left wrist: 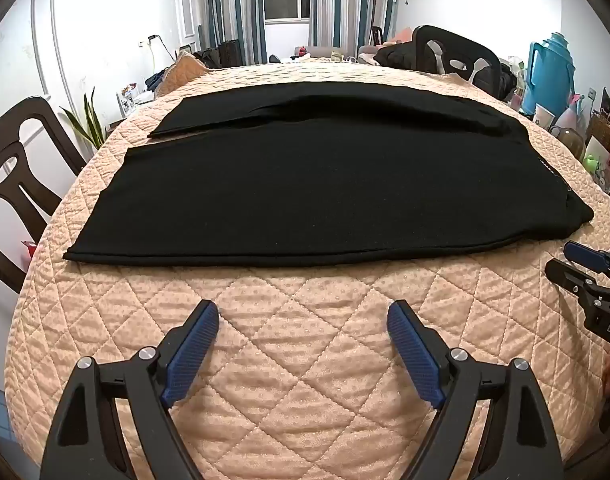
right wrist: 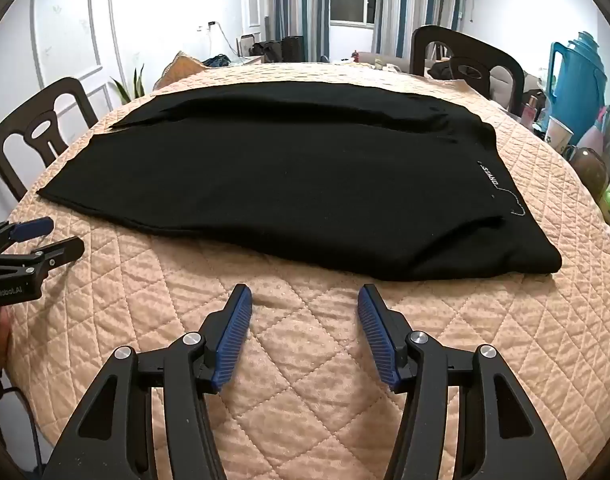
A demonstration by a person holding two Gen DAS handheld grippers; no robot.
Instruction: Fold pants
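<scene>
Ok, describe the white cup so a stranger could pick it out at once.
Start at the quilted table and go to its far right edge, past the black pants. The cup stands below the tall blue flask, the only white, green-printed thing there.

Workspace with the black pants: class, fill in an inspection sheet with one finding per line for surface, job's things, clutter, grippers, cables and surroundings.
Surface: peach quilted cover, bare near the grippers.
Job's things: black pants lying flat, both legs spread out, white lettering near the waist end.
Clutter: blue thermos, paper cup and bottles at the right edge.
Grippers: left gripper and right gripper both open, empty, short of the pants.
Cables: a wire hangs from a wall socket.
Surroundings: dark chairs, curtained window, potted plant.
</scene>
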